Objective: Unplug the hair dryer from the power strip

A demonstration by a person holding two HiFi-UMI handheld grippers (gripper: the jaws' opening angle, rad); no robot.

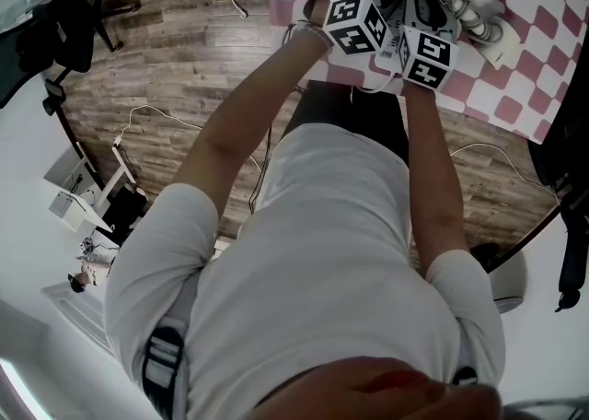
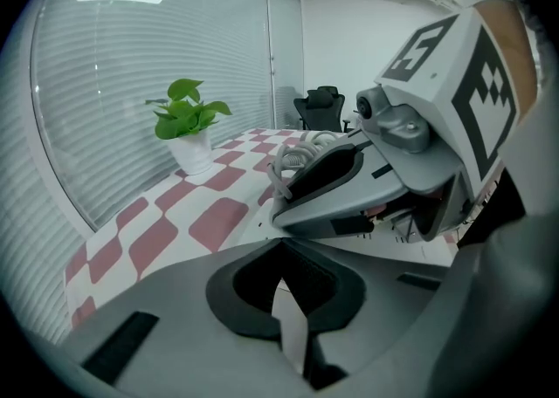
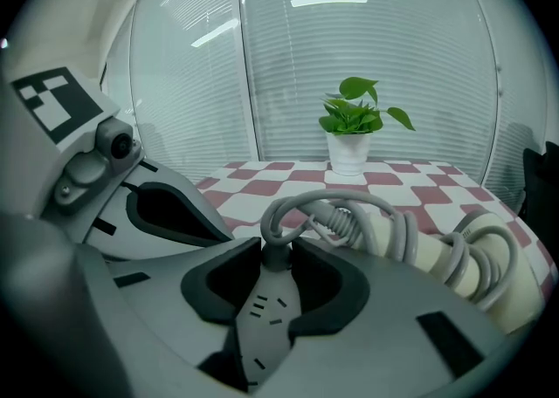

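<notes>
My right tool (image 3: 275, 258) clenched the grey plug (image 3: 266, 318); its limp cord (image 3: 297, 209) ran to the hair dryer (image 3: 454, 257) at two o'clock on the surface (image 3: 262, 187). My left tool (image 2: 284, 278) pinched a white slab (image 2: 288, 326), probably the power strip. Plug judged stiff, light, slick: hold its body, not cord.

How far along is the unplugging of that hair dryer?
Done: both grippers have their holds. In hand: the right gripper is closed on the grey plug, the left gripper on a white piece, probably the power strip. Still to do: pulling them apart; whether the plug is out yet can't be seen.
</notes>
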